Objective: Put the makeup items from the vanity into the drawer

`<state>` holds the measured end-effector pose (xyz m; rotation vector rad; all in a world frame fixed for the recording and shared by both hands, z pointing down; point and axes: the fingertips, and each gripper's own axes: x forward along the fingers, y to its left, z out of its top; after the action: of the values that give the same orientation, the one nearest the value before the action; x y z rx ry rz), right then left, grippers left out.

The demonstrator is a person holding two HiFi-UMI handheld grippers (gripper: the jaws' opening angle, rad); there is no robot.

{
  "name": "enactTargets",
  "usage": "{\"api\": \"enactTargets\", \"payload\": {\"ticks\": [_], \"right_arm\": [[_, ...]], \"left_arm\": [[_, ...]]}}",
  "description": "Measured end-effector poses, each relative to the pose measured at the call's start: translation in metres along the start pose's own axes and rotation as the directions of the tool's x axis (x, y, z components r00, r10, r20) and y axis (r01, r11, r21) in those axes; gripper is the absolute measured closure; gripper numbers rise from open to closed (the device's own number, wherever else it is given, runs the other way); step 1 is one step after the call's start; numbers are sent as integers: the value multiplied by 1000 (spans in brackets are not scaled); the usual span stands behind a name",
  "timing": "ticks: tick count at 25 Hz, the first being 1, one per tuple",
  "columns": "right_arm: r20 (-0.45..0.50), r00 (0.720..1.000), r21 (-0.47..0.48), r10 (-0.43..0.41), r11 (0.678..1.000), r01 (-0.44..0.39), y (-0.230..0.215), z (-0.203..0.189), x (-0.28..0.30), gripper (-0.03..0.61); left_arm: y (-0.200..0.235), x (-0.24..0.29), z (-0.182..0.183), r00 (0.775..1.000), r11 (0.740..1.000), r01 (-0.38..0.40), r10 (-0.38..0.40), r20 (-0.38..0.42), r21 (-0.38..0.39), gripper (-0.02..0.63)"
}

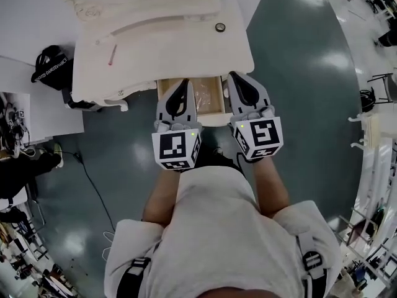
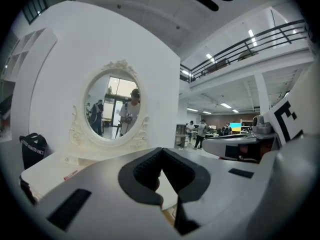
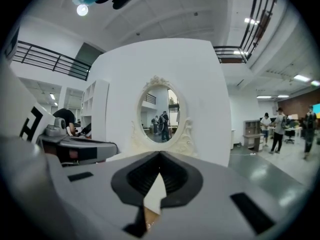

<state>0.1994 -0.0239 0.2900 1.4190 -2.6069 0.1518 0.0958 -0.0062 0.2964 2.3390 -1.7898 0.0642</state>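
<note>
The white vanity [image 1: 186, 48] stands in front of me, its oval mirror [image 2: 112, 106] at the back. A thin pink stick [image 1: 113, 54] lies on the left of the top, and it also shows as the pink stick [image 2: 71, 174] in the left gripper view. A small dark round item [image 1: 219, 27] sits at the right rear. Under the front edge a wooden drawer [image 1: 211, 101] is pulled out. My left gripper [image 1: 181, 84] hangs shut and empty over the drawer's left half. My right gripper [image 1: 239, 81] is shut and empty over the drawer's right edge. What lies inside the drawer is hard to make out.
A black bag [image 1: 53, 67] rests on a lower white table left of the vanity. A dark cable [image 1: 93, 185] trails over the green floor. Racks and clutter line the room's right side [image 1: 372, 104]. People stand far off [image 3: 272, 129].
</note>
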Motion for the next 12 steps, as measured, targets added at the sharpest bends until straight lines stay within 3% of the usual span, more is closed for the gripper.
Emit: {"api": "enactTargets", "payload": {"ticks": [6, 12], "right_arm": [[-63, 998, -20, 0, 1000, -1, -13, -4, 39, 565], [-107, 993, -19, 47, 999, -49, -48, -17, 72, 565]], "left_arm": [[14, 38, -5, 999, 999, 26, -27, -28, -30, 607], [25, 72, -18, 997, 998, -43, 40, -71, -54, 607]]}}
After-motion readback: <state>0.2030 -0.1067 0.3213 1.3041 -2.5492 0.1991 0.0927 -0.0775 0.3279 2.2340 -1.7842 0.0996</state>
